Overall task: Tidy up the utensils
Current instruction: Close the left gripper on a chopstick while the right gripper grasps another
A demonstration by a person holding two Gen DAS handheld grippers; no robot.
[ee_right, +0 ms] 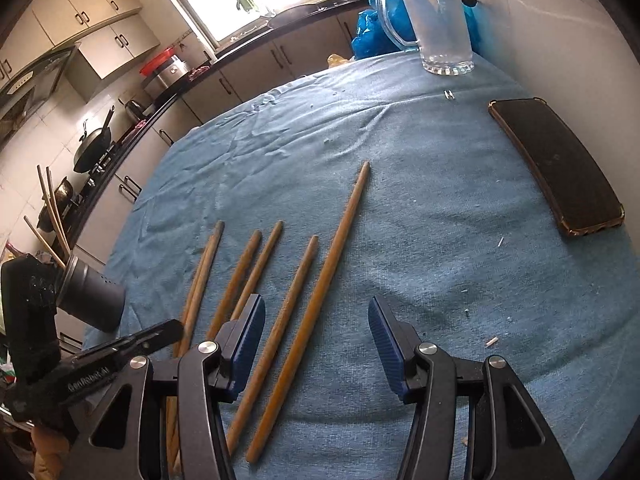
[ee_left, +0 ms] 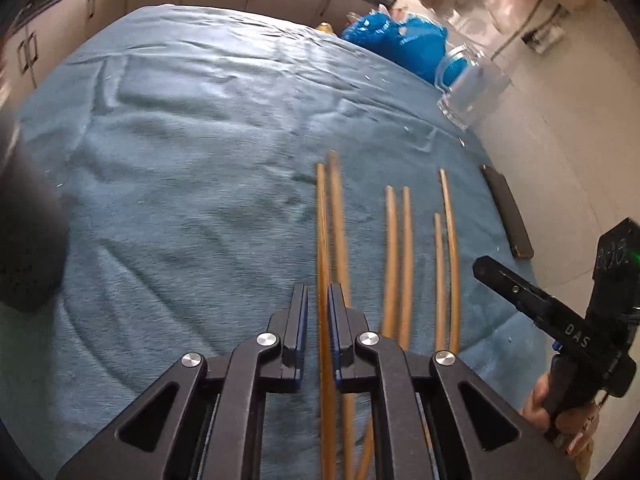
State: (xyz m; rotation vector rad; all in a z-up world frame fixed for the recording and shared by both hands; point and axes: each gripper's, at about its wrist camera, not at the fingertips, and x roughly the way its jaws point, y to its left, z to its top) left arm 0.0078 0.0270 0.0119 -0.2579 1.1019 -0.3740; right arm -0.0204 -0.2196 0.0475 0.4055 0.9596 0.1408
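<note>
Six wooden chopsticks lie on a blue cloth (ee_right: 420, 184) that covers the table, running near to far in three loose pairs.

In the left wrist view, the left gripper (ee_left: 318, 320) points down at the leftmost pair. Its jaws are drawn almost together with one chopstick (ee_left: 323, 240) between the blue pads, clamped on it. That stick's partner (ee_left: 338, 216) runs just to the right of it and passes under the right finger. The picture is blurred along both sticks. To the right lie the middle pair (ee_left: 398, 248) and then the right pair (ee_left: 448, 240), each resting on the cloth.

In the right wrist view, the right gripper (ee_right: 316, 340) hangs over the near end of the right pair with its jaws standing apart and nothing pressed between the pads. The longest chopstick (ee_right: 320, 292) and a shorter one (ee_right: 280, 328) beside it lie in the gap below the fingers, nearer the left finger.

A dark holder (ee_right: 90, 300) sits at the left edge of the cloth, tilted, with a few chopsticks (ee_right: 52, 204) standing out of it. A glass mug (ee_right: 438, 20) stands at the far edge, a blue plastic bag (ee_right: 370, 36) behind it. A black phone (ee_right: 556, 168) lies on the right side of the cloth, well apart from the chopsticks.
</note>
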